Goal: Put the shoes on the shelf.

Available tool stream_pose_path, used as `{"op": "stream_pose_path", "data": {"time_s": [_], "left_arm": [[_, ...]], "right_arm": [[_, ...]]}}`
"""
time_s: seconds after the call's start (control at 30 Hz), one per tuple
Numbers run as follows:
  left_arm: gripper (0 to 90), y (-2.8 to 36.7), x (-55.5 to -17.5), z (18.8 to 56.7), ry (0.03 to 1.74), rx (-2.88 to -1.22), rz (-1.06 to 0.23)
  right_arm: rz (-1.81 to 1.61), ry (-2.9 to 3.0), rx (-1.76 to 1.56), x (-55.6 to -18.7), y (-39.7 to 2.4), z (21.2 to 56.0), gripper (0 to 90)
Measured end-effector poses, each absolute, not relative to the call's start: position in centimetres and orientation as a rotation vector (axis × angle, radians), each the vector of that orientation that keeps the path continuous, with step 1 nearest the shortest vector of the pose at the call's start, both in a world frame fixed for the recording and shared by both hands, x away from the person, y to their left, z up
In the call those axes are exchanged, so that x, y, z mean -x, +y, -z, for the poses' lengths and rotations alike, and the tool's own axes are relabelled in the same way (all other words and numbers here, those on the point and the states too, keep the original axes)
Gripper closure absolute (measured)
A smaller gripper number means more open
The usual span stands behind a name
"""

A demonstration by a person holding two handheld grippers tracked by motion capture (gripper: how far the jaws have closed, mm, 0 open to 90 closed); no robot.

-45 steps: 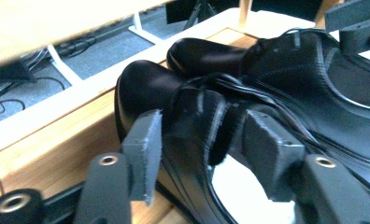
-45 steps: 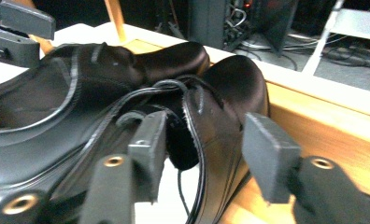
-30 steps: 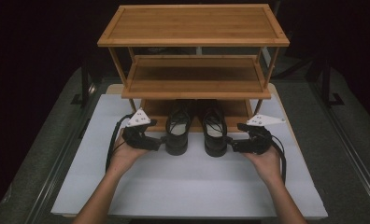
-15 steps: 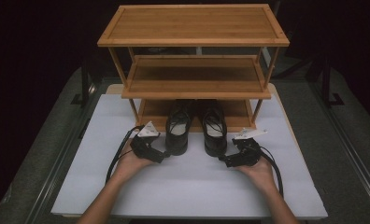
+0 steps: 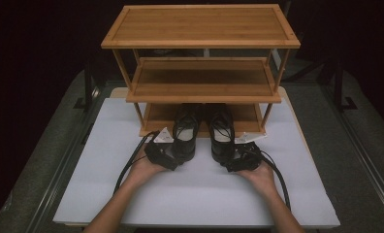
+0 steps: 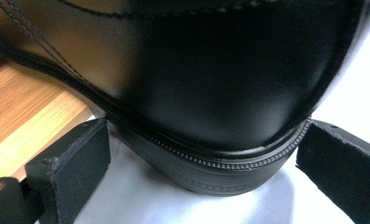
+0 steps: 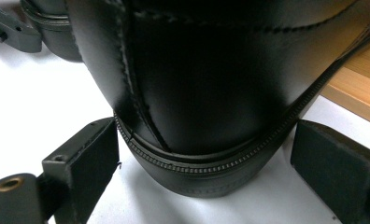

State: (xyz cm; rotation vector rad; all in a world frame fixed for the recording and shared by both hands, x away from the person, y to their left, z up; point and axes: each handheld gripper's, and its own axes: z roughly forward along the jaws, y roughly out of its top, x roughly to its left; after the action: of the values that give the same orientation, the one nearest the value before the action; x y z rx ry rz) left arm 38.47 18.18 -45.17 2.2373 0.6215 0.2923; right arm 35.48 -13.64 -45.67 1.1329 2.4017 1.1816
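Toward the middle of the white surface (image 5: 195, 194), two black shoes are standing side by side, toes tucked under the bottom shelf of the wooden rack (image 5: 200, 26). Left tool (image 5: 167, 156) is sitting at the heel of the left shoe (image 5: 185, 133), right tool (image 5: 238, 160) at the heel of the right shoe (image 5: 221, 133). Both tools' jaws have just been opening and are now flanking the heels; the pads seem to be clear of the leather, though the gaps are slight.

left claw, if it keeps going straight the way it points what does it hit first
The heel of the left black shoe: it sits dead ahead between the open left claw, very close, though the exact gap is hard to judge.
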Motion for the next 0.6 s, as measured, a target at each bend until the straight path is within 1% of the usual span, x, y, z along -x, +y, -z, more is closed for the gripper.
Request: {"op": "stream_pose_path", "data": {"time_s": [0.27,0.37,0.4,0.5,0.6], "left_arm": [[2.9,17.3,-38.6,45.2,0.613,-2.233,-0.268],[4.9,16.7,-38.5,45.2,0.608,-2.233,-0.273],[4.9,16.5,-38.5,45.3,0.605,-2.245,-0.301],[7.0,16.6,-38.6,45.3,0.612,-2.241,-0.304],[7.7,16.5,-38.5,45.2,0.616,-2.245,-0.308]], "right_arm": [[-1.232,2.407,-1.133,-35.5,-13.0,45.6,8.4],[-1.244,2.416,-1.094,-35.4,-12.4,45.6,12.8],[-1.242,2.413,-1.094,-35.4,-12.2,45.6,12.6],[-1.225,2.405,-1.102,-35.4,-12.0,45.6,15.7],[-1.226,2.403,-1.109,-35.4,-12.0,45.6,16.4]]}}
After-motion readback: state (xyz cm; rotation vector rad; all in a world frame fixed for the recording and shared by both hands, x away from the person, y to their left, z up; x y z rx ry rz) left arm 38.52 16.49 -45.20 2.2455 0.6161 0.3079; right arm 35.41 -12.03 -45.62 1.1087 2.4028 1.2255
